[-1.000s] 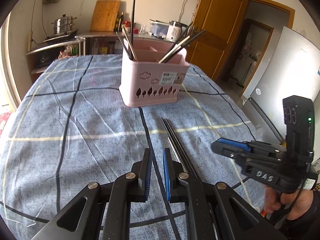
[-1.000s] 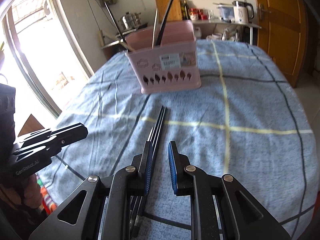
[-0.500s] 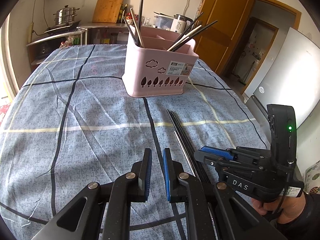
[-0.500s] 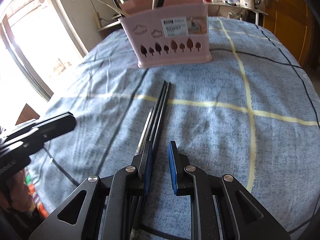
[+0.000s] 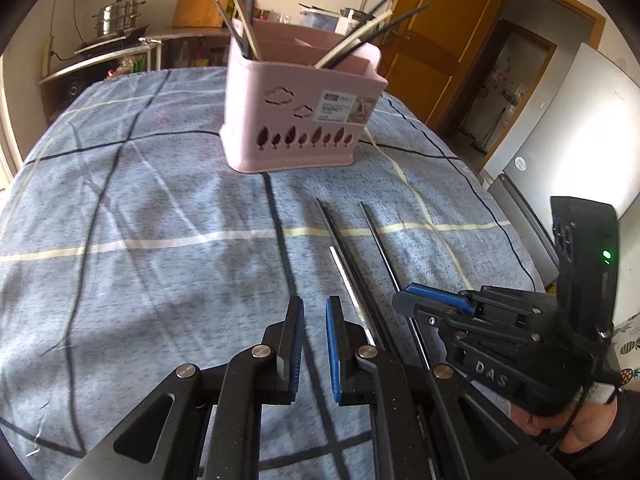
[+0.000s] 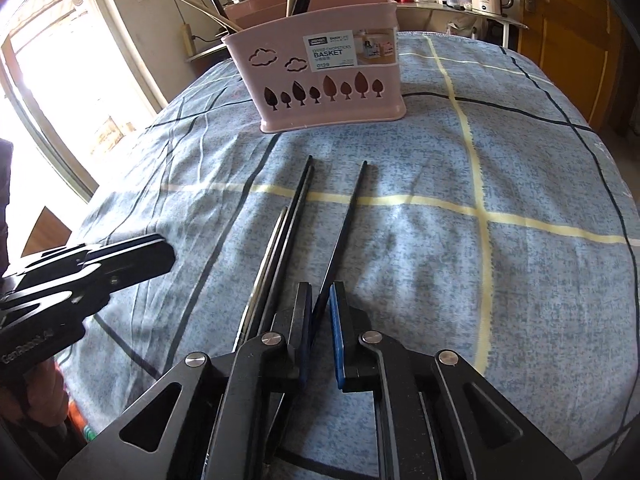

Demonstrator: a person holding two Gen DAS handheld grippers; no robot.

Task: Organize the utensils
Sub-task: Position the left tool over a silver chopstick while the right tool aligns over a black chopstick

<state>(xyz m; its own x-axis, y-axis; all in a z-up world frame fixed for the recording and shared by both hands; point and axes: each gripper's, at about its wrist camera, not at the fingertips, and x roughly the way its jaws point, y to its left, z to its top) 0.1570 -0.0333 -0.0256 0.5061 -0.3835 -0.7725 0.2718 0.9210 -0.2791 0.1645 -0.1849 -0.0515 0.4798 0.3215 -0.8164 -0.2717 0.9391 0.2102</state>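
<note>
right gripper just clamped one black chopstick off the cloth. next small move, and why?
Probably a short lift. The right gripper has just closed its jaws on a single black chopstick, now angled apart from the other chopsticks lying on the blue cloth. Raising it should clear the cloth before carrying it to the pink basket. The left gripper holds nothing.

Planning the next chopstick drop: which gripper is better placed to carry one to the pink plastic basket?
Right gripper: its jaws have just closed on a black chopstick. Left gripper holds nothing.
</note>
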